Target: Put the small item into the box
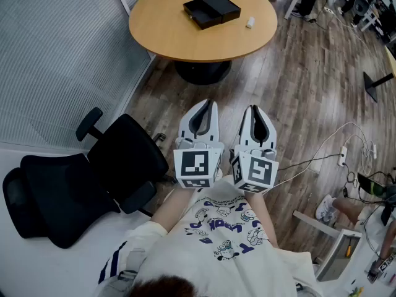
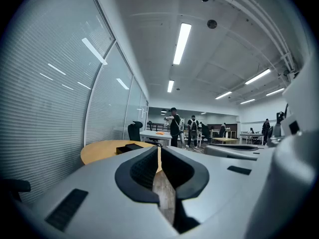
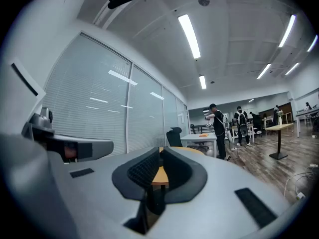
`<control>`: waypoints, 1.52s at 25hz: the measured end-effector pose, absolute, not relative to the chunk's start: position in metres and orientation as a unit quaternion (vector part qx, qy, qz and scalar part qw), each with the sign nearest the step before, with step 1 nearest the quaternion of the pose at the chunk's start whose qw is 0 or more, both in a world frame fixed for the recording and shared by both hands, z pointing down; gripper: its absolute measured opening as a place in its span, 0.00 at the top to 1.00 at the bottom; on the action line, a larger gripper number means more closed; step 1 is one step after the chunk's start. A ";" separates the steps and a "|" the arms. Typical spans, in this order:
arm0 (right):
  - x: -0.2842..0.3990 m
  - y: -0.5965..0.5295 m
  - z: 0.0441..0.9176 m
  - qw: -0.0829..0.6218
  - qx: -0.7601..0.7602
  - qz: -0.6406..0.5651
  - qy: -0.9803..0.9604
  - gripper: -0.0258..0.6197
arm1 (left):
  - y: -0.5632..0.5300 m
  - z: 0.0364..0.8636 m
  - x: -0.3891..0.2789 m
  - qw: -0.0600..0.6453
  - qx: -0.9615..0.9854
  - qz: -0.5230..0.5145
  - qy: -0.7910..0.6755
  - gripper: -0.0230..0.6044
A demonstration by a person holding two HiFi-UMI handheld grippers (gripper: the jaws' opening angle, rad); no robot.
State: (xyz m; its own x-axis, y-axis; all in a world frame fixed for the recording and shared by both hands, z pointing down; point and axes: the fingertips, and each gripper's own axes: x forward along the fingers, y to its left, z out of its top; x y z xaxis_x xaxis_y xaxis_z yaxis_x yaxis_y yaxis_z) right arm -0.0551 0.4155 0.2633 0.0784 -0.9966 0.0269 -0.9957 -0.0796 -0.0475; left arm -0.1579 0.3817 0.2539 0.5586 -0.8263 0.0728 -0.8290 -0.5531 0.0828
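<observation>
An open black box (image 1: 211,9) lies on the round wooden table (image 1: 167,33) at the top of the head view, with a small white item (image 1: 250,22) a little to its right. Both grippers are held side by side near the person's chest, well short of the table. My left gripper (image 1: 207,103) is shut with nothing in it, and so is my right gripper (image 1: 253,109). In the left gripper view the jaws meet at the tips (image 2: 159,149), with the box (image 2: 130,147) and table (image 2: 102,150) beyond. In the right gripper view the tips (image 3: 160,149) also meet, with the table edge (image 3: 160,177) beyond.
A black office chair (image 1: 80,178) stands on the floor at the left, near the glass wall with blinds (image 1: 49,54). Cables and a power strip (image 1: 342,155) lie on the wooden floor at the right. People (image 2: 174,126) stand at desks far off in the room.
</observation>
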 end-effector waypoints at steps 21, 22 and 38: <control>-0.039 0.370 0.268 0.009 -0.743 -0.030 0.669 0.89 | 0.336 0.259 -0.142 0.058 0.885 0.021 -0.461 0.91; -0.037 0.364 0.269 0.008 -0.744 -0.032 0.667 0.89 | 0.330 0.260 -0.140 0.060 0.886 0.022 -0.460 0.91; -0.009 0.242 0.272 0.014 -0.752 -0.041 0.658 0.89 | 0.206 0.260 -0.112 0.059 0.893 0.027 -0.446 0.91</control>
State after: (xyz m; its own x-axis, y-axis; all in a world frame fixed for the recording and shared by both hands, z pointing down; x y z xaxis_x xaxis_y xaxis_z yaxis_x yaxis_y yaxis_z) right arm -0.0094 0.2415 0.2720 0.1304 -0.9905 0.0429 -0.9883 -0.1333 -0.0744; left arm -0.1119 0.2057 0.2598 0.6009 -0.7929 0.1007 -0.7993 -0.5954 0.0815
